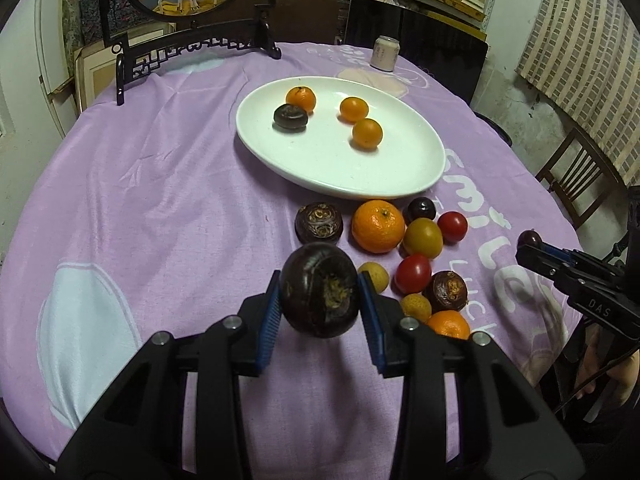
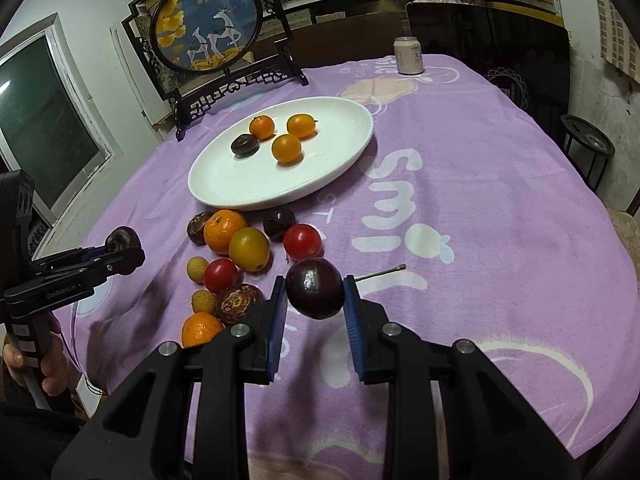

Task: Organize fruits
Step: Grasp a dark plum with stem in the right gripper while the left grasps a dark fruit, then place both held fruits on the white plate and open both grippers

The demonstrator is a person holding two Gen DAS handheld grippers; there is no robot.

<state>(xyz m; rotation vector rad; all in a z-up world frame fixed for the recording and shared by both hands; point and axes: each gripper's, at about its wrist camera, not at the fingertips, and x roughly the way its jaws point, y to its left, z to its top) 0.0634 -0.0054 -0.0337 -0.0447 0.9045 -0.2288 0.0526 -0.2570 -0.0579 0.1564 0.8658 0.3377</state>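
My left gripper (image 1: 319, 294) is shut on a dark brown water chestnut (image 1: 319, 289), held above the purple cloth near the fruit pile. My right gripper (image 2: 315, 290) is shut on a dark purple plum (image 2: 315, 288), also held above the cloth. A white oval plate (image 1: 400, 176) holds three small oranges (image 1: 367, 133) and one dark chestnut (image 1: 291, 117). Loose fruit lies in front of the plate: a large mandarin (image 1: 378, 225), red tomatoes (image 1: 413, 273), a yellow-green fruit (image 1: 422, 237), chestnuts (image 1: 319, 222) and small pale longans (image 1: 416, 307).
A drink can (image 2: 408, 56) stands at the table's far edge. A framed deer screen (image 2: 208, 28) on a black stand sits at the back left. A wooden chair (image 1: 576, 176) stands to the right of the table. A thin stem (image 2: 380, 274) lies on the cloth.
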